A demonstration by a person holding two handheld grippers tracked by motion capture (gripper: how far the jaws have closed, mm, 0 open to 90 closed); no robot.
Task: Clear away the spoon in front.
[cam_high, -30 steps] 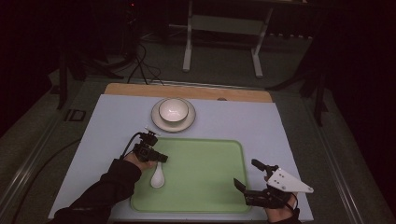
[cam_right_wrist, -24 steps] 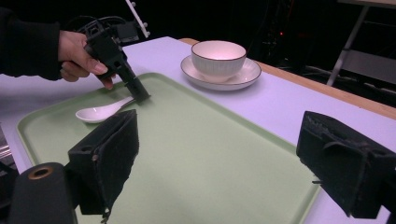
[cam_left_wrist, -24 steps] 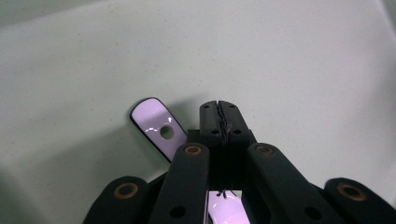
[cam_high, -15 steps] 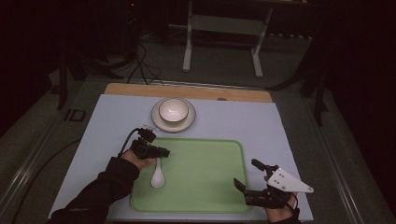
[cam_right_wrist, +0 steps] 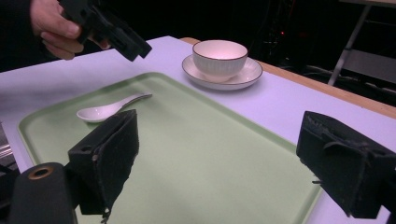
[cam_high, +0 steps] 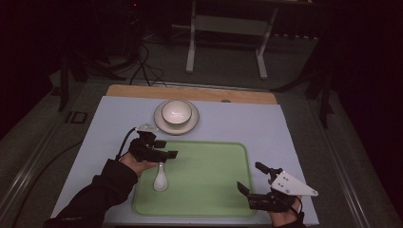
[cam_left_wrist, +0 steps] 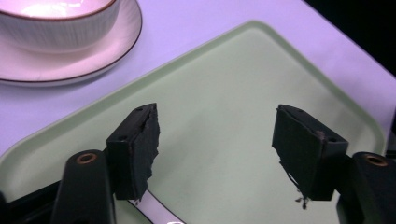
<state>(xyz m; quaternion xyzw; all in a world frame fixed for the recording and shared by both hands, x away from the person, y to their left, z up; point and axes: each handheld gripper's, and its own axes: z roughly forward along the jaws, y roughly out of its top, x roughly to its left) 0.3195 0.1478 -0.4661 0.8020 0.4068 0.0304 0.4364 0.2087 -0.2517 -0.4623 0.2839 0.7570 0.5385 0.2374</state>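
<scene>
Your left hand-held gripper (cam_high: pixel 167 154) hangs just above the white spoon (cam_high: pixel 160 180), jaws apart and just been opening, nothing between them. The spoon lies flat on the green tray (cam_high: pixel 214 190), near its left edge, handle pointing toward the bowl (cam_high: pixel 177 112) on its saucer (cam_high: pixel 190 126). Your right hand-held gripper (cam_high: pixel 249 186) rests at the tray's right front corner, jaws wide apart and empty. From here the risk is clipping the spoon handle with a jaw as you draw away, which could skid it across the smooth tray. The handle tip appears to sit right under your left jaw, though that view is cropped.
</scene>
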